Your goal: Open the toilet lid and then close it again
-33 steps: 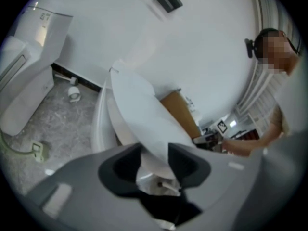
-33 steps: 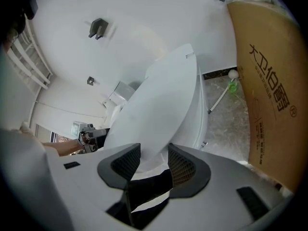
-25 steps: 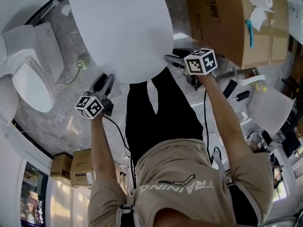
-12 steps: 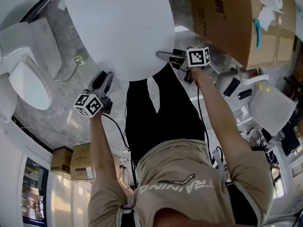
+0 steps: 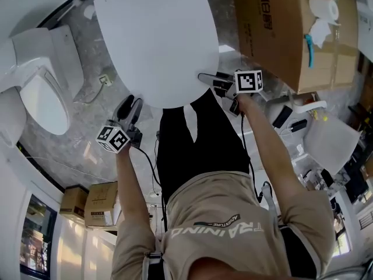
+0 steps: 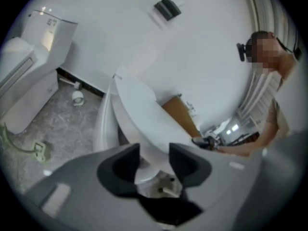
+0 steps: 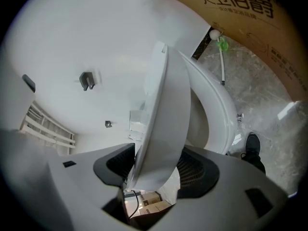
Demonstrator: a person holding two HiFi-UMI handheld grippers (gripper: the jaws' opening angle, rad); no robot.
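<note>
Lid (image 5: 154, 39): raised, big white oval filling the top centre of the head view. In the right gripper view it stands steeply up off the bowl (image 7: 214, 105), hinge end far, free rim near, at the tongs.

Left gripper (image 5: 129, 105): at the near-left part of the lid rim. Its own view shows the jaws half apart and opening, with the rim between them and close against both pads. No clear gap seen. Marker cube (image 5: 112, 139) sits nearer the person.

Right gripper (image 5: 204, 76): at the near-right part of the rim, lying roughly across the picture and pointing left. Its own view shows the jaws wide and the rim well down between them. The lid is close to the left pad, with a pale slit showing beside the right pad. Not clamped.

Both grippers are on the near end of the lid, well apart from each other, one on each side of the person's legs.

Surroundings:
- Second toilet (image 5: 35, 92) at far left, seat down, lid up.
- Grey marbled floor (image 5: 81, 144), with a plug and cable (image 5: 104, 79) lying between the two toilets.
- Large box (image 5: 280, 28) at right, just beside the lid, with a paper roll (image 5: 322, 7) on top.
- Smaller boxes (image 5: 96, 203) at near left.
- A shoe (image 7: 252, 146) on the floor, right of the bowl.
</note>
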